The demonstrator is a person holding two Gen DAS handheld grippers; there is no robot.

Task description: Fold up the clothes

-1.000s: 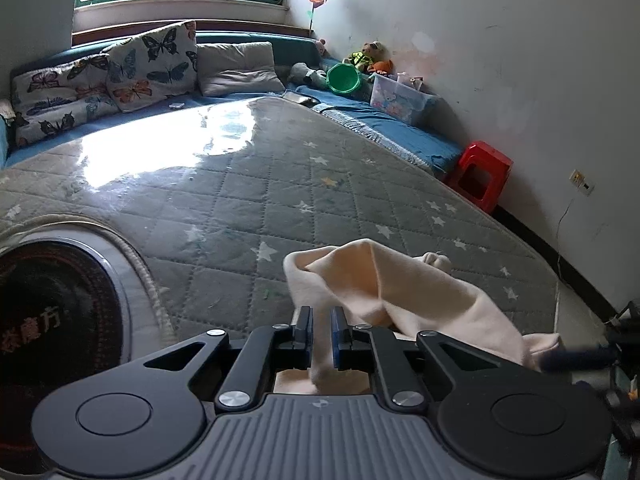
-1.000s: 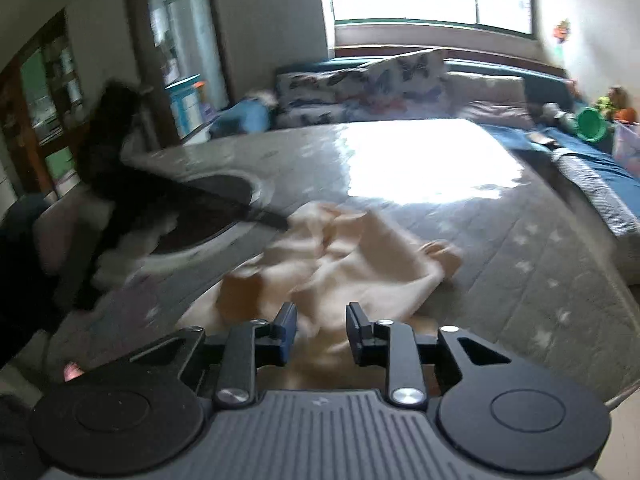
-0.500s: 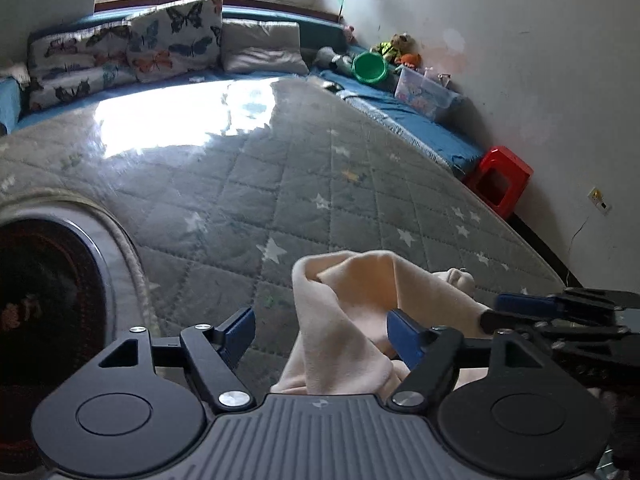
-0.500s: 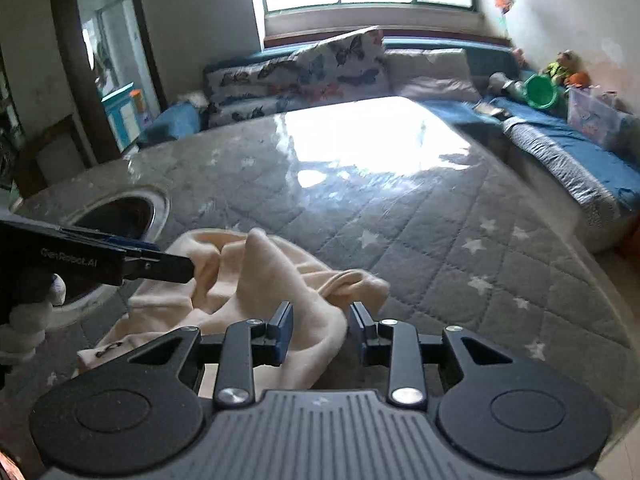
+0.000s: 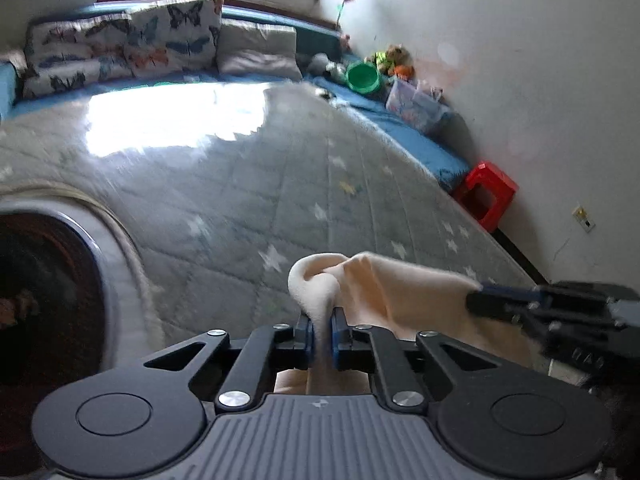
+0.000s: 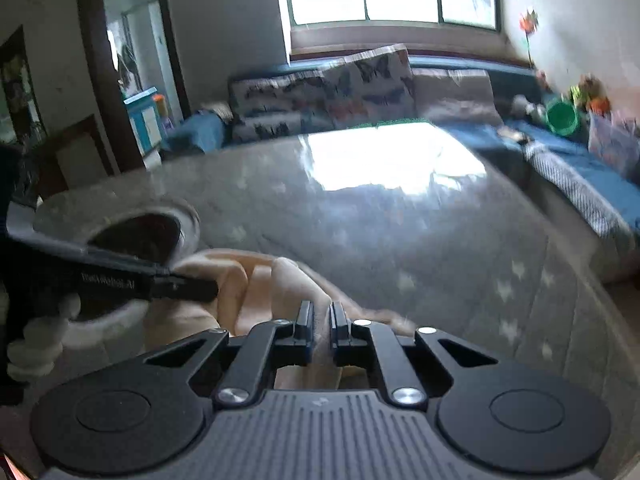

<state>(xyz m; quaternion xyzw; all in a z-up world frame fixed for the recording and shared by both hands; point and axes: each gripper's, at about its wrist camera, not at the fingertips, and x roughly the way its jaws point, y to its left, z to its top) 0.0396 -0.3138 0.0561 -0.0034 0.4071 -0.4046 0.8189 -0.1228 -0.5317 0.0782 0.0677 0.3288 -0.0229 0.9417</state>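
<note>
Both grippers, left [image 5: 320,330] and right [image 6: 320,326], now clamped on cloth [image 5: 404,296]; left previously wide. Cloth lifted, fold underway, judged.

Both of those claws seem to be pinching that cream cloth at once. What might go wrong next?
The left gripper pinches only a thin, bunched ridge of the cream garment, so it may slip free when lifted. The right gripper grips close by, leaving the cloth crumpled between them; a fold may come out uneven. Both views are blurred, suggesting fast motion, which may drag fabric across the quilted mattress.
</note>
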